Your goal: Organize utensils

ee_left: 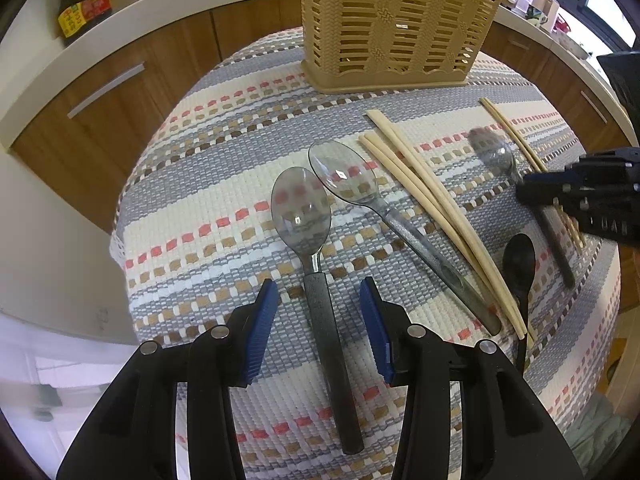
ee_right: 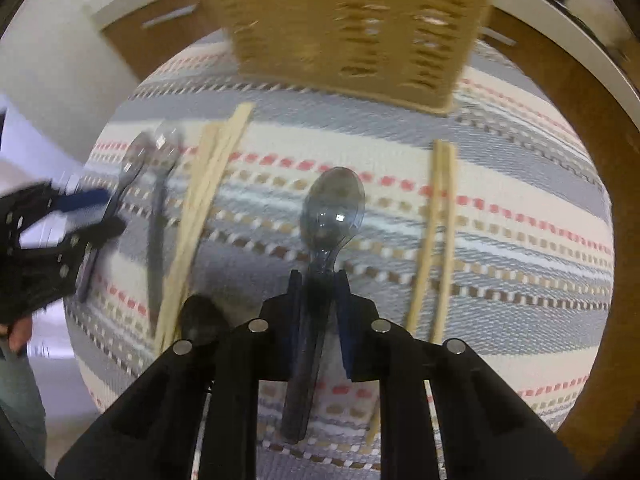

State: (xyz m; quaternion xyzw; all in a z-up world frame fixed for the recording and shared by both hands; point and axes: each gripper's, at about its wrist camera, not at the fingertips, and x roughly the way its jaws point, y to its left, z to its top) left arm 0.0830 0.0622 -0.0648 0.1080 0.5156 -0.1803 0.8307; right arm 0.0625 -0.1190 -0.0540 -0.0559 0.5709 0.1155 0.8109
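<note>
Between the right gripper [ee_right: 318, 292] fingers at lower centre, narrowed onto its handle, lies a smoky spoon [ee_right: 334, 208] — long axis pointing up-frame toward the basket [ee_right: 348, 28] — while the left gripper [ee_left: 318, 312] straddles another spoon [ee_left: 300, 212], half open, not gripping.

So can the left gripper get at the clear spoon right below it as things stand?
Probably yes. The left gripper has its jaws apart on either side of that spoon's handle, nothing lies over it, and the neighbouring spoon is off to one side.
</note>
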